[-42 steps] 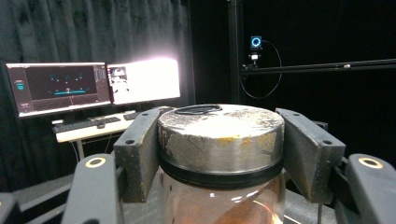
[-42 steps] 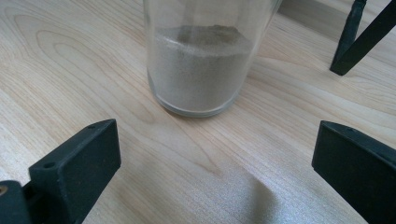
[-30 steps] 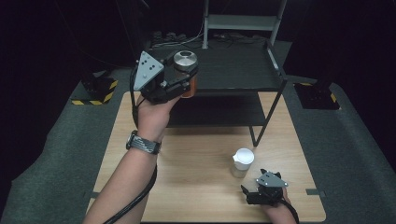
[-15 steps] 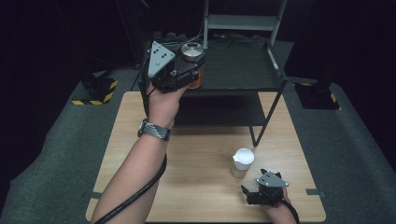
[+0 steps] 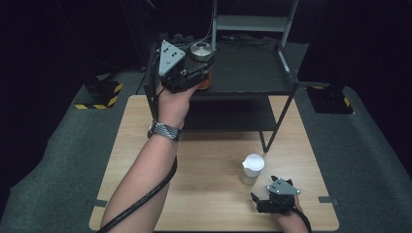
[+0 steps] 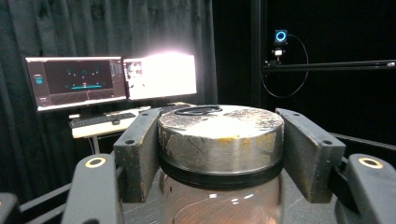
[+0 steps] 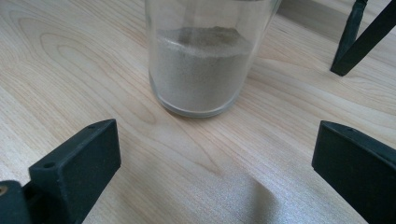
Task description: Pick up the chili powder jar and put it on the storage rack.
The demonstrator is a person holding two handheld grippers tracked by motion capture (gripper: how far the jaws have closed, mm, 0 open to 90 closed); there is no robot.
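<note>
Since a second ago the left gripper (image 5: 197, 73) has carried the jar (image 5: 202, 65) away from the person and to the right in the high view, from in front of the black shelf rack (image 5: 252, 73) to over the left part of its top shelf; the forearm stretches further up the table (image 5: 204, 204) than before. The right gripper (image 5: 260, 201) has stayed where it was near the table's near right corner, and the glass jar with the white lid (image 5: 252, 167) stands just beyond it, unmoved. The left gripper's jaws are clamped on the jar, one pad on each side of its metal lid (image 6: 222, 135), as the left gripper view shows close up. The right gripper's jaws stand wide apart with nothing between them but bare wood; the glass jar (image 7: 208, 60) sits ahead of them, part-filled with a pale powder. Whether the carried jar's base touches the shelf or hangs just above it cannot be told, since the gripper and hand cover its lower part in the high view and the left gripper view cuts it off below the shoulder. Its contents show only as an orange-brown tint. The right gripper view crops the glass jar's top.
</note>
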